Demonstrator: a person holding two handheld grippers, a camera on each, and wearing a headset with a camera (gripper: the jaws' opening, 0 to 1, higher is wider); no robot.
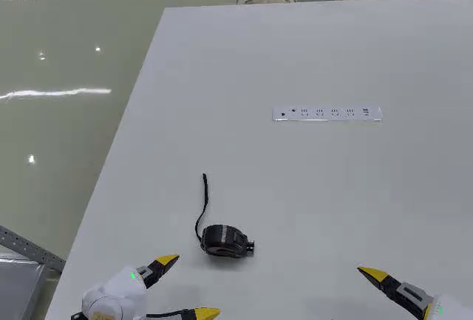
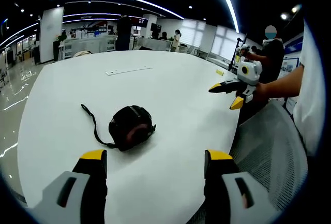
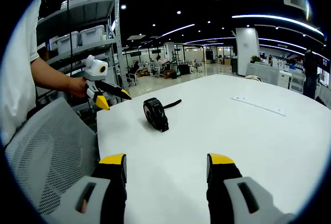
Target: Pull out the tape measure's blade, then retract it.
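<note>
- Tape measure (image 1: 225, 241): black case, lies on white bench (image 1: 295, 54) near its front edge, roughly btwn the two claws, nearer the left one. Nothing touching it.
- Blade: wound in, none showing outside the case. Small nub on the case side facing the right claw, prob. the blade hook; too small to confirm.
- Wrist strap (image 1: 202, 205) trails from the case away from the person, loose on the bench.
- Left claw (image 2: 156, 157): jaws wide apart, empty, hovers just short of the case, pointed at it.
- Right claw (image 3: 165, 159): jaws also spread wide, empty, further off on the other side, aimed toward the case.
- Progress: judged nil so far. No grip on the case and no pull on the blade, so both pull-out and retract remain.
- Likely step in hand: approach. One claw would need to pin the case, the other to catch the hook.
- Power strip (image 1: 327, 114) sits well apart, mid-bench; not in the way.
</note>
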